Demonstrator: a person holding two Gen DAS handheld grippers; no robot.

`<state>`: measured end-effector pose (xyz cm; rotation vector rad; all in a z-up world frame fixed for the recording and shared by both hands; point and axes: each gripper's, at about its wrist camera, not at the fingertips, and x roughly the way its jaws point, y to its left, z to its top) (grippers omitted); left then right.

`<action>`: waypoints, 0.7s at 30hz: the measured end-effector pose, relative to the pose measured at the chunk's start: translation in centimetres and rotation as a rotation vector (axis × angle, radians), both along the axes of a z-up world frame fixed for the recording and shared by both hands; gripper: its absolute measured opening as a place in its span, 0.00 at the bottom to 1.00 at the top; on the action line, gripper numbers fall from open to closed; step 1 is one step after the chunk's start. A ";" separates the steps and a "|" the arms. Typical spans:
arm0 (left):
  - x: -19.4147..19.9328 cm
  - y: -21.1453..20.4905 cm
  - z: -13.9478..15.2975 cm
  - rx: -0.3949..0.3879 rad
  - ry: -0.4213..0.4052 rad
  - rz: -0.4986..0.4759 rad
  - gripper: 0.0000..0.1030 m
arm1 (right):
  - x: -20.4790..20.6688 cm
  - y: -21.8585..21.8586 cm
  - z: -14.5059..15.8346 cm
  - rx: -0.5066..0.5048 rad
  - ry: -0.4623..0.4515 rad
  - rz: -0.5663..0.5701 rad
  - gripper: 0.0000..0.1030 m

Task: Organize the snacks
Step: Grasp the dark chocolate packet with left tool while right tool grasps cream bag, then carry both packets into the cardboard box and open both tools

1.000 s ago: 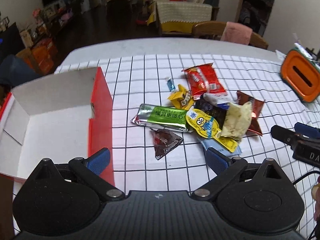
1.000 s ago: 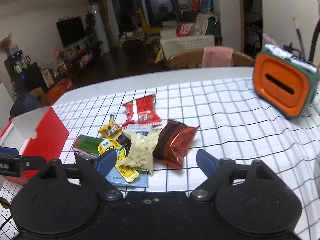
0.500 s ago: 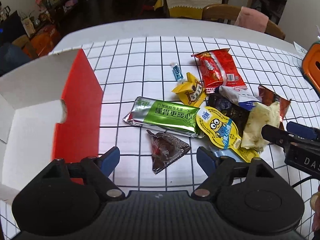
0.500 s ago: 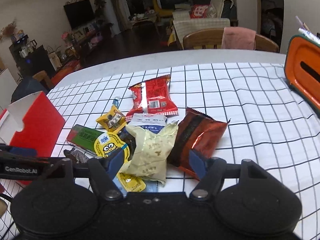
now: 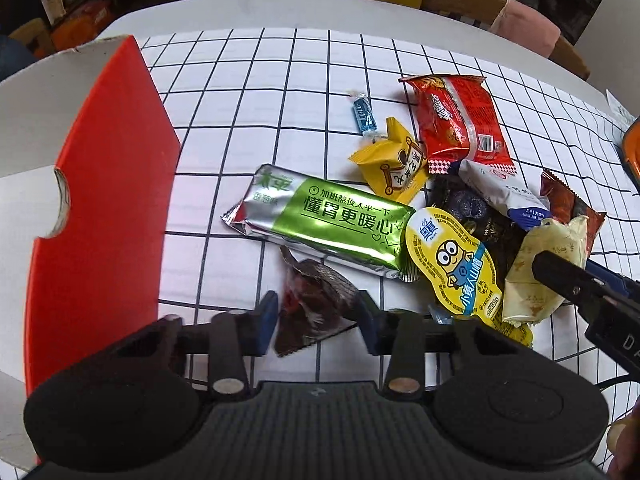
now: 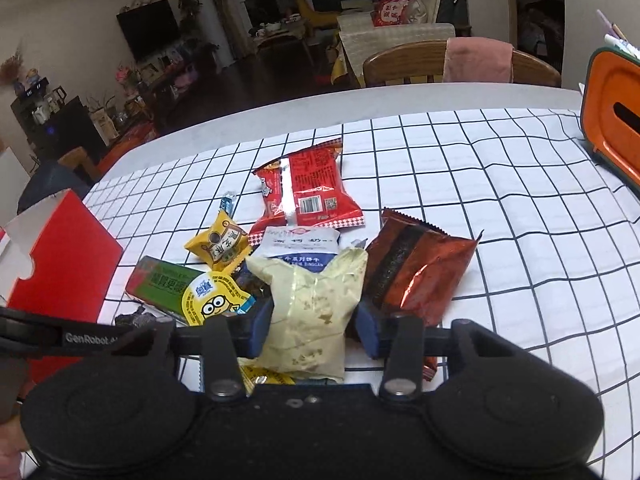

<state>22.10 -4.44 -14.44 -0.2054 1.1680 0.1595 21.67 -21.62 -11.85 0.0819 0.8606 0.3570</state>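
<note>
Where view dims, grid-cloth table [image 6: 460,168], seemingly lounge.

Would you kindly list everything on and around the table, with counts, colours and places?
Box: one, red outside, white inside, open, table's left.
Long packet: one, green and silver, beside box.
Dark wrapper: one, brown, between left gripper's pads.
Cream packet: one, pale yellow, between right gripper's pads.
Cartoon packet: one, yellow, overlapping the green packet's end.
Red packet: one, far side.
Russet packet: one, right of cream.
Small yellow packet: one, middle.
Blue candy: one, far.
Orange container: one, right edge.
Chair: one, wooden, behind table.
Left gripper; right gripper: jaws just closing.
</note>
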 end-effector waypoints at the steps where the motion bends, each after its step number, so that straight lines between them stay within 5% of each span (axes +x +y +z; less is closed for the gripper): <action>1: 0.0 0.0 0.0 0.000 -0.006 -0.001 0.35 | 0.0 0.0 0.0 0.006 -0.002 0.000 0.40; 21: -2.6 -0.2 2.3 0.019 -0.047 0.001 0.25 | -1.9 0.2 1.7 0.017 -0.022 0.042 0.29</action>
